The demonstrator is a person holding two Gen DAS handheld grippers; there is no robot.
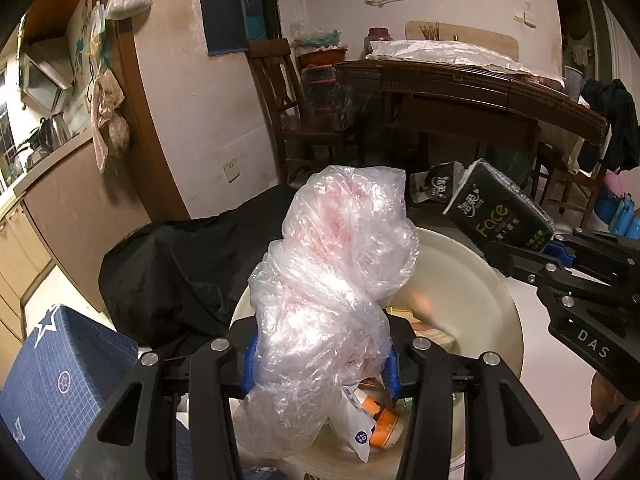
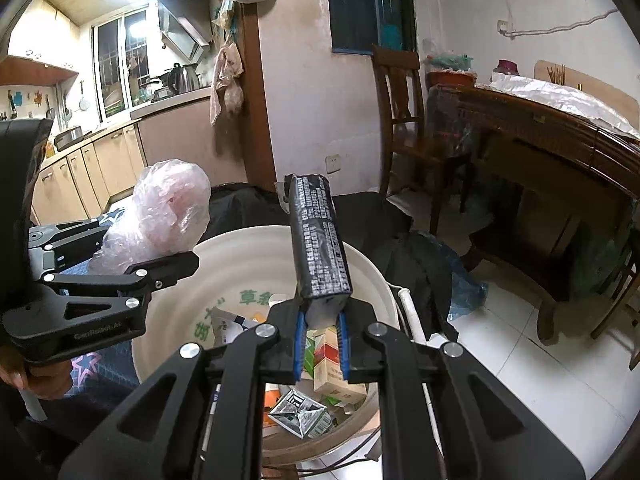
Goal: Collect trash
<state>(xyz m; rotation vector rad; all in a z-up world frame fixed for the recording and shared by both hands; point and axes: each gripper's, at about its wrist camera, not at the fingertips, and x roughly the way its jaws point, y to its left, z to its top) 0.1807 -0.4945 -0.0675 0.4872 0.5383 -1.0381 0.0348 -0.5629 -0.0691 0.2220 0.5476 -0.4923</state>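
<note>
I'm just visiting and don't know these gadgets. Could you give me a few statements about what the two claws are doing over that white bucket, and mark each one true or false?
1. The left gripper is clamped on a crumpled clear plastic bag. True.
2. The right gripper is empty. False: it pinches a black tissue pack by one end.
3. The white bucket already has trash in it, including small cartons. True.
4. The plastic bag lies at the bottom of the bucket. False: it is held above the opening.
5. The bucket stands on the wooden table. False: it is down by the tiled floor, apart from the table.
</note>
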